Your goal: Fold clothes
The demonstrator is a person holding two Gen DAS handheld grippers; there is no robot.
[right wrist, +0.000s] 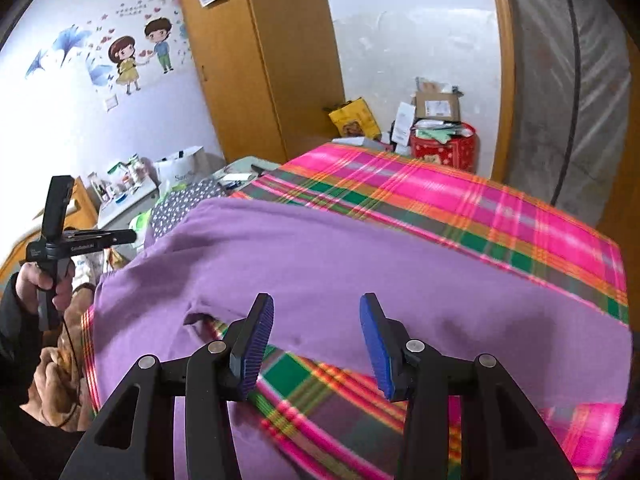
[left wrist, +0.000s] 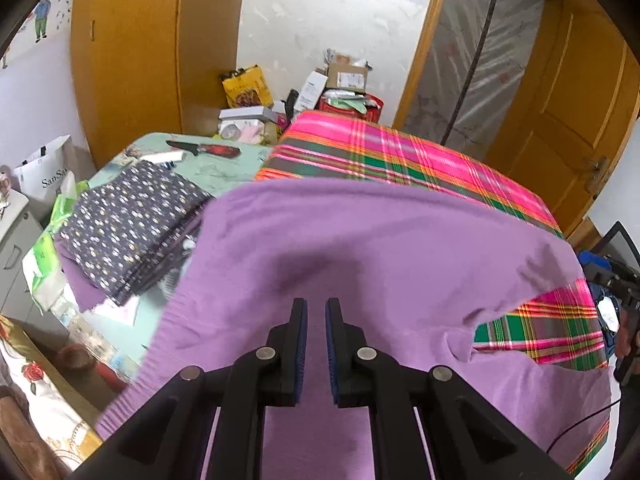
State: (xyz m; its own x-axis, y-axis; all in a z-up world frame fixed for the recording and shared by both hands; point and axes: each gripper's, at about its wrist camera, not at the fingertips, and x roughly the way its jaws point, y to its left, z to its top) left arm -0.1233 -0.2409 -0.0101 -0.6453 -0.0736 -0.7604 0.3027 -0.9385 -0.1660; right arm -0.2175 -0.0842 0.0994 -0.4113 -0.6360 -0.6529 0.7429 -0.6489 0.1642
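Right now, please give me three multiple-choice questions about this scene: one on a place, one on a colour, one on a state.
1. Where does the dotted dark folded garment lie?
A. left of the purple sweater
B. on the sweater
C. on the floor

2. What colour is the sweater being folded?
A. green
B. purple
C. white

3. How do the right gripper jaws stand?
A. clamped on cloth
B. shut, empty
C. open, empty

Key: 1 A, it lies beside the sweater's left edge; 2 B, purple knit covers the plaid cloth; 3 C, wide gap, nothing between the pads.

Each hand-held gripper (left wrist: 316, 308) is black, with silver pivot screws and ribbed blue pads (right wrist: 258, 344). The hand (right wrist: 44, 280) wears a dark sleeve (right wrist: 12, 320); a thin black cable (right wrist: 74, 360) hangs below.
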